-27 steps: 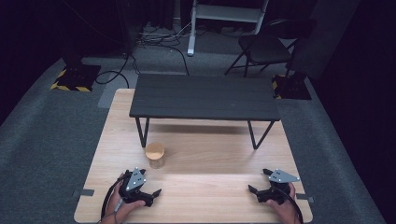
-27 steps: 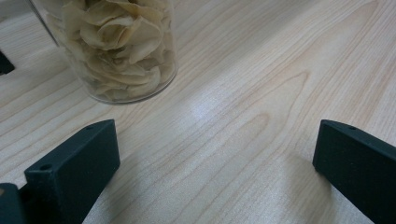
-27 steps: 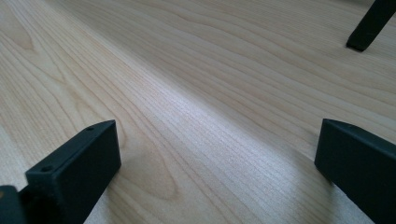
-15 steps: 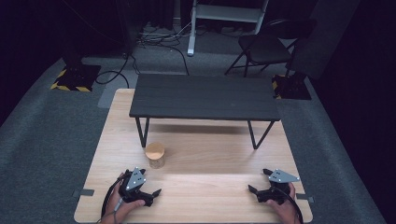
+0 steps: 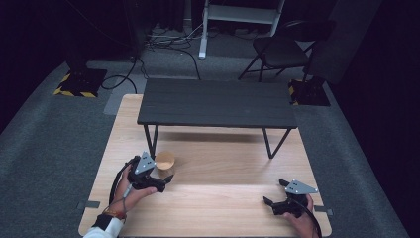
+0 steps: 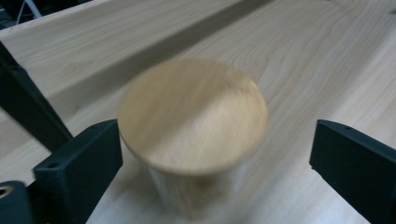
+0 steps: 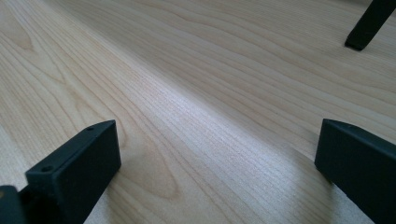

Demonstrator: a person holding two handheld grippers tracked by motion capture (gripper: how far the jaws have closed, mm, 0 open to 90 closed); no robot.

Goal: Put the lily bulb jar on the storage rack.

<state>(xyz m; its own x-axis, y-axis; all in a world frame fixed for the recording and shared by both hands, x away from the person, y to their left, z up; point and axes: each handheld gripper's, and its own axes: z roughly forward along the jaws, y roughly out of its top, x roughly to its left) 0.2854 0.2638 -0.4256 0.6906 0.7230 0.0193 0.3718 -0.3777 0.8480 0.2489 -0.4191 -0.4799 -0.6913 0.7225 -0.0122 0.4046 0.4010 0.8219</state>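
Wood of the pale table (image 5: pixel 213 198) spans the scene, with a small black bench-like stand (image 5: pixel 215 103) on its far half. Just beside that stand's left leg sits a wooden-lidded cup (image 6: pixel 192 122), upright on the table. The left hand-held gripper (image 5: pixel 167 179) has its jaws spread on either side of the cup, one close, neither clearly pressing. The right hand-held gripper (image 5: pixel 269 201) rests low near the right edge, jaws spread over bare wood.
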